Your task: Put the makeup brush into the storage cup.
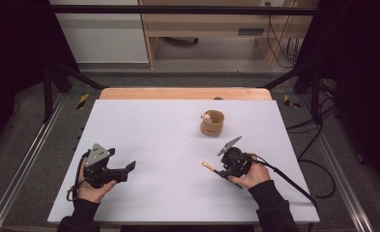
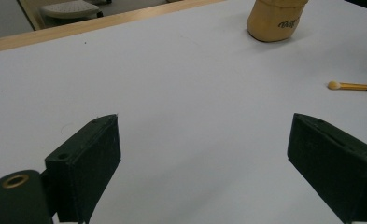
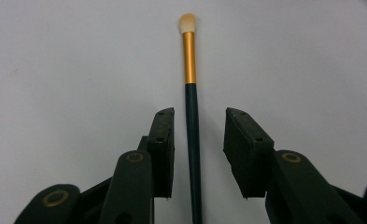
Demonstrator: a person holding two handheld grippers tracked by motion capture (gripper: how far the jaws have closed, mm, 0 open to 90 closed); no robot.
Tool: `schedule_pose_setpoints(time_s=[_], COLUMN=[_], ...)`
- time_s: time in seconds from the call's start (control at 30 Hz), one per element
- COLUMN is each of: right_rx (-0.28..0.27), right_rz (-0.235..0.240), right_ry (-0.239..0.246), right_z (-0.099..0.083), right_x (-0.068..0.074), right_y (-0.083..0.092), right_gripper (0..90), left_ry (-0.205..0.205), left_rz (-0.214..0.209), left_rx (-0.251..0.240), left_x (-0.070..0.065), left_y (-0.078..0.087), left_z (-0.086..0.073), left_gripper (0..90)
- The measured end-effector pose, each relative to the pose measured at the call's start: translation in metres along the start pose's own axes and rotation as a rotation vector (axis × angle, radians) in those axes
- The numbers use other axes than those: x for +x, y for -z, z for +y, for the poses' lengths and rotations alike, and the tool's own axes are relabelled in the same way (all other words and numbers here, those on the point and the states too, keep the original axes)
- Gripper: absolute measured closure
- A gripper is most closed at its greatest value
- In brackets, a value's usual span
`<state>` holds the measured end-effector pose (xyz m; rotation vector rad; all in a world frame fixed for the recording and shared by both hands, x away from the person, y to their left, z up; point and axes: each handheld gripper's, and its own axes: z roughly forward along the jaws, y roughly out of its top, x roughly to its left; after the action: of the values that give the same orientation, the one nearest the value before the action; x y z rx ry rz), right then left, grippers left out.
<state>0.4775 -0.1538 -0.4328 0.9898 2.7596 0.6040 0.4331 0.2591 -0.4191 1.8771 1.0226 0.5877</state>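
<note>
Between your right gripper (image 3: 197, 154)'s 2 jaws lies the makeup brush (image 3: 191, 93), flat on the white table (image 1: 153, 130), pads not yet pressing it. Your left gripper (image 2: 204, 163) rests spread wide, holding nothing. Beyond the brush stands the wooden cup (image 1: 212, 123), well apart.

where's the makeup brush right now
The makeup brush lies flat on the white table, right of centre, between the open jaws of the right gripper, with gaps either side. The wooden cup stands beyond it.
</note>
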Motion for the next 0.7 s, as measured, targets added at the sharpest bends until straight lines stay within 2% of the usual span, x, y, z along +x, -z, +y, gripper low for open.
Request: schedule_pose_setpoints(time_s=[0.17, 0.2, 0.7], right_rx=[0.039, 0.041, 0.093], right_rz=[0.009, 0.010, 0.018], right_ry=[0.001, 0.011, 0.012], right_z=[0.000, 0.000, 0.002], right_x=[0.001, 0.001, 0.000], right_y=[-0.004, -0.005, -0.015], right_gripper=[66.9, 67.5, 76.3], left_ry=[0.000, 0.000, 0.001], left_rz=[0.000, 0.001, 0.001], left_rx=[0.001, 0.000, 0.006], left_x=[0.000, 0.000, 0.000], left_y=[0.000, 0.000, -0.001], left_z=[0.000, 0.000, -0.001], left_gripper=[9.2, 9.2, 9.2])
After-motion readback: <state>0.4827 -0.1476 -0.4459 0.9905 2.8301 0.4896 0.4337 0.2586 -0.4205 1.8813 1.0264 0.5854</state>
